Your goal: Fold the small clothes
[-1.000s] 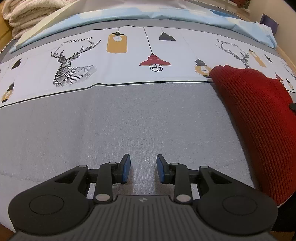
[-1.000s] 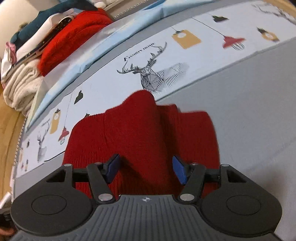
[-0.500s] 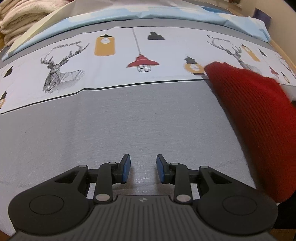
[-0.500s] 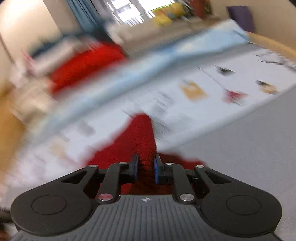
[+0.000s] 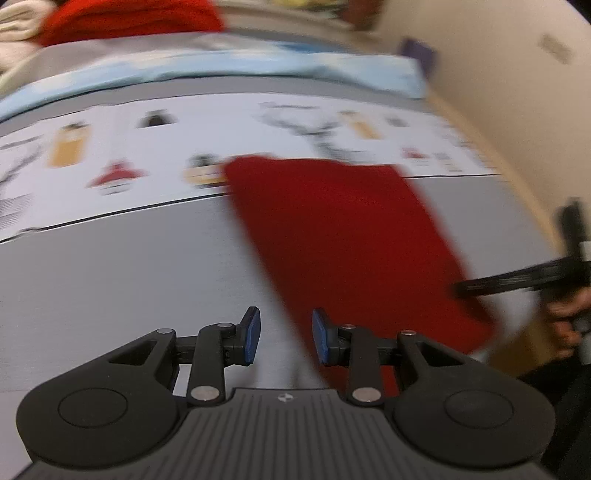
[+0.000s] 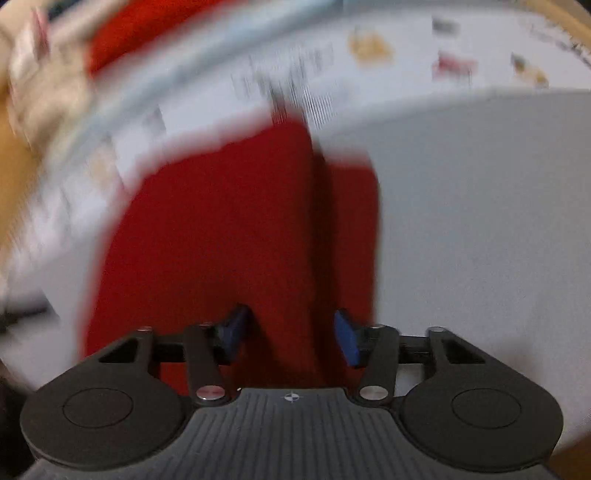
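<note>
Bedspread (image 5: 110,266) with printed deer and lamps, red knit garment (image 5: 343,236) lying flat on its grey band.

Ahead of the left tool (image 5: 285,339) the garment spreads up and to the right; its blue pads stand partly apart, gripping nothing. The right tool (image 6: 291,339) hovers right over the garment's raised fold, jaws opening, cloth between but unpinched. Folded clothes (image 5: 122,18) are stacked far beyond.

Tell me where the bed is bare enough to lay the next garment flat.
The grey band left of the red sweater is bare, bordered by the printed strip behind. In the right wrist view, grey cover beyond the sweater's other edge is also free. The clothes pile crowds the far corner.
</note>
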